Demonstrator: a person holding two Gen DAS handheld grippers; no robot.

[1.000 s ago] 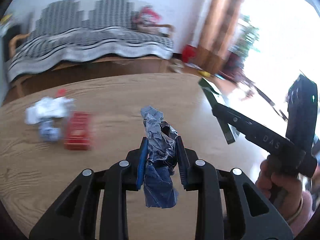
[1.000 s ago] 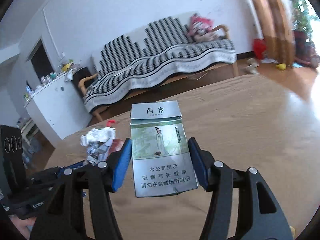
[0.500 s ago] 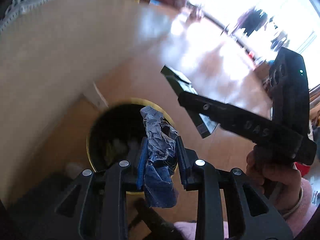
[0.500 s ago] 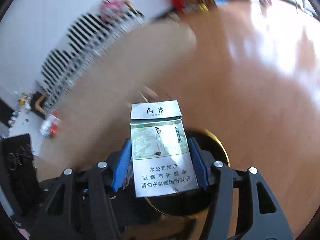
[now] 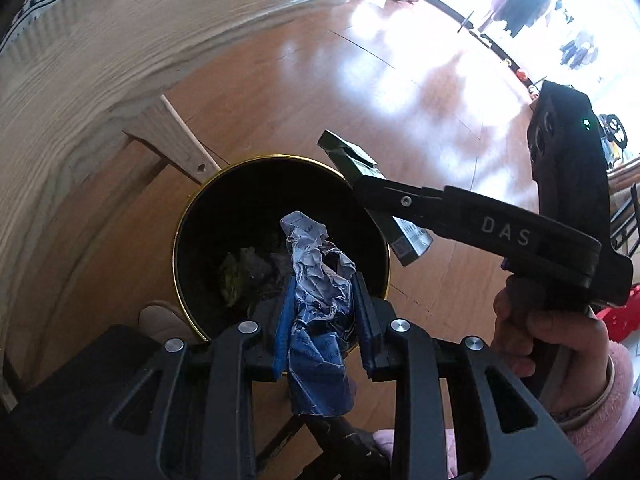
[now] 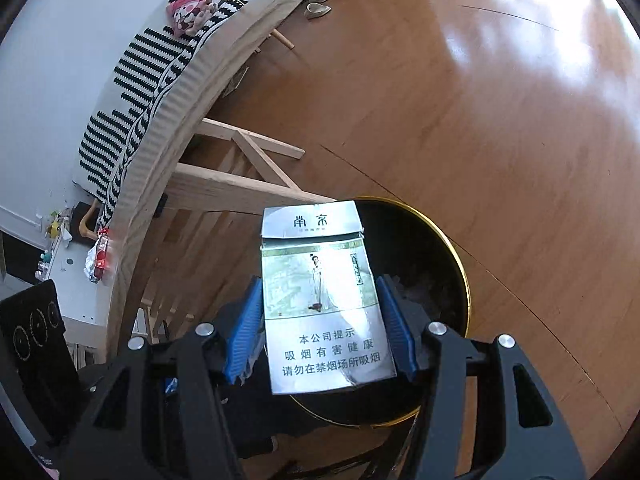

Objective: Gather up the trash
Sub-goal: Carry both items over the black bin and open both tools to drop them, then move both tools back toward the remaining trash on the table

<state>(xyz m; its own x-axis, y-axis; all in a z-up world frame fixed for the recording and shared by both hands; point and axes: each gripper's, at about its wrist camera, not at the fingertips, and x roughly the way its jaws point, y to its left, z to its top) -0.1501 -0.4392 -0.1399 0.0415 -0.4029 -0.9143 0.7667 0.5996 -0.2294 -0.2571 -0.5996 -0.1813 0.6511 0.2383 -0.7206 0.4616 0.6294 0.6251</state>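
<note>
Polished wooden floor (image 6: pixel 500 128), strong window glare across it. Pale wooden table (image 5: pixel 80 72) stands alongside, its edge curving over the spot where the work is.

On the floor beside the table leg: round black bin with a gold rim (image 5: pixel 188 216), open-topped. Dark crumpled refuse lies at its bottom; contents too dim to identify.

Both tools hang over the bin's mouth. Left gripper (image 5: pixel 322 312): blue-padded fingers (image 5: pixel 285 320) clamped on a crumpled wad of silver-and-blue foil wrapper (image 5: pixel 316 280). The wad stands up between the pads, its top over the bin's interior, its tail hanging below the jaws.

Right gripper (image 6: pixel 324 320): fingers pressed on the two long edges of a flattened silver cigarette pack with a printed figure and Chinese warning text (image 6: pixel 324 300). The pack is held upright, face to the camera, in front of the bin opening. In the left view it sits near the far right part of the rim, so part of it may overhang the floor. A hand in a pink sleeve (image 5: pixel 552 340) carries this tool.

Judgement: disposal step, both pieces carried and poised, nothing released yet. The next move calls for opening the jaws. Foil looks well placed to drop inside. The pack wants nudging toward the bin's centre first, else it could clip the rim.

More scraps remain on the tabletop edge (image 6: pixel 99 258); collection looks unfinished.
</note>
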